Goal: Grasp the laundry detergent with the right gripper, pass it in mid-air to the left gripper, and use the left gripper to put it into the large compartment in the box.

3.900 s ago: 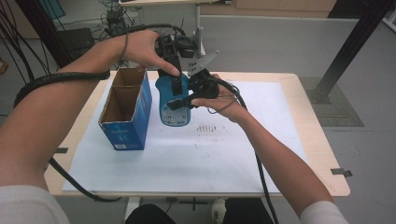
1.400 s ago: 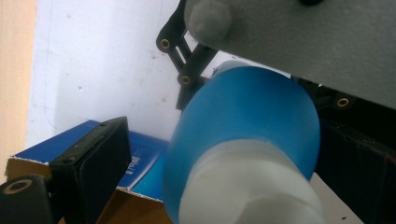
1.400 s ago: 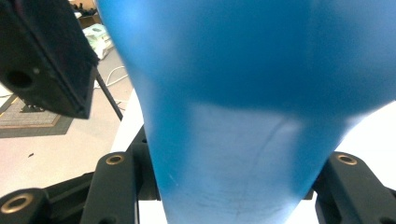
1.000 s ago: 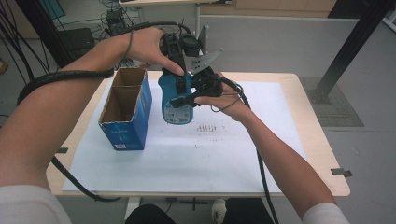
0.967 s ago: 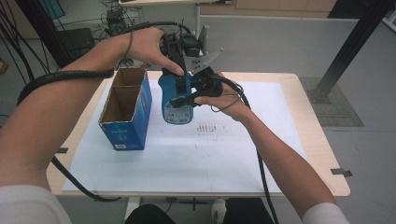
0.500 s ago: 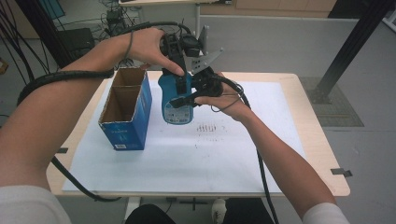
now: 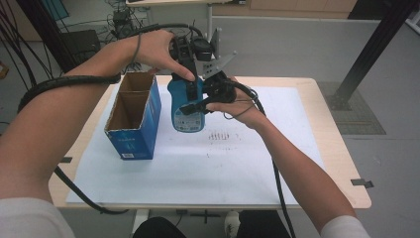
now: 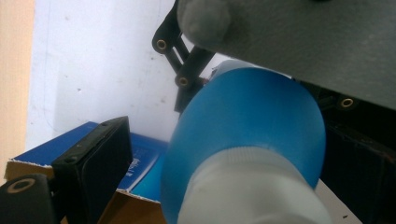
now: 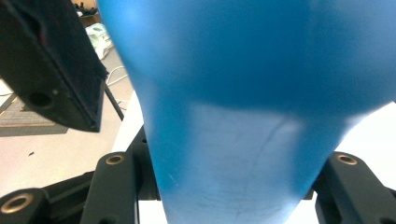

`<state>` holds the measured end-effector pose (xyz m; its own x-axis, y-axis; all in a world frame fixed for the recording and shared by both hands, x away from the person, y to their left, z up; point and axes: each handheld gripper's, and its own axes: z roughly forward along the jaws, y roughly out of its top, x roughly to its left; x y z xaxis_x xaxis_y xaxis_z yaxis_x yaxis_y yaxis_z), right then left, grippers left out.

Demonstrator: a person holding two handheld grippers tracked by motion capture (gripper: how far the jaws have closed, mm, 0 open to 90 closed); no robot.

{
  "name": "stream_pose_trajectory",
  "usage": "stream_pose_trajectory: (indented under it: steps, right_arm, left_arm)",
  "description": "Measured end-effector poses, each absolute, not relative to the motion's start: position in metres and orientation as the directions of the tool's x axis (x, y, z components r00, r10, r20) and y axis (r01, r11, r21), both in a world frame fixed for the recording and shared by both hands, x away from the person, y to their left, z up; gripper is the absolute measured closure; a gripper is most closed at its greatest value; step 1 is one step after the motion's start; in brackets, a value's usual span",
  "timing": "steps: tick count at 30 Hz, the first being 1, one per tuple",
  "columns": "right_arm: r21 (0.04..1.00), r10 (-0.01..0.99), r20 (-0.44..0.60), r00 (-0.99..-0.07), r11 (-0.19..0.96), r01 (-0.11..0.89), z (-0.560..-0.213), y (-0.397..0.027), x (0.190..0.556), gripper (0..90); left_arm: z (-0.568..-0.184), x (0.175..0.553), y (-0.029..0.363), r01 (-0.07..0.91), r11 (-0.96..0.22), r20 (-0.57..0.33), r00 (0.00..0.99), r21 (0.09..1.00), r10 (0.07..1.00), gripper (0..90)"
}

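A blue bottle (image 7: 187, 106) with a white cap is held up in the air above the table (image 7: 317, 144), just beside the open cardboard box (image 7: 133, 119) that stands on the white sheet (image 7: 223, 163). The bottle is upright, with its cap at the top, and it does not touch the table.

The right gripper (image 7: 195, 101) takes the bottle from the side at its middle. In the right gripper view the blue body (image 9: 243, 116) sits between the two black jaws, which press on it from both sides, so this gripper is pinching the bottle.

The left gripper (image 7: 190, 62) comes from above, at the top of the bottle. In the left gripper view the white cap (image 8: 252, 191) and the blue shoulder are close to the camera; one jaw stands at the left, clearly apart from the bottle, with the box behind it. The other jaw is dark and hidden at the right edge. The left jaws look spread around the cap and do not press on it.
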<state>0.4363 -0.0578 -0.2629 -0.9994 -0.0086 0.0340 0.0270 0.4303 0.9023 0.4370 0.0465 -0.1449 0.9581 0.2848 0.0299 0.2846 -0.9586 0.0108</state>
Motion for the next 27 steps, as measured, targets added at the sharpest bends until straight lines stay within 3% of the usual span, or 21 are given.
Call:
stream_pose_trajectory:
  steps: [8,17,27]
  right_arm:
    - [0.902,-0.01,0.033,-0.999,0.431,0.026,-0.2628,-0.0584,0.4364,44.4]
    - [0.902,-0.01,0.026,-1.0,0.431,0.019,-0.2626,-0.0587,0.4366,44.3]
    - [0.899,-0.011,0.025,-1.0,0.437,0.018,-0.2632,-0.0581,0.436,44.3]
  left_arm:
    - [-0.1467,0.4379,0.0468,0.281,-0.96,0.028,0.959,0.009,0.281,10.2]
    - [-0.1467,0.4376,0.0466,0.27,-0.963,0.02,0.963,0.008,0.27,25.5]
    - [-0.1477,0.435,0.0467,0.26,-0.965,0.004,0.965,0.015,0.26,33.6]
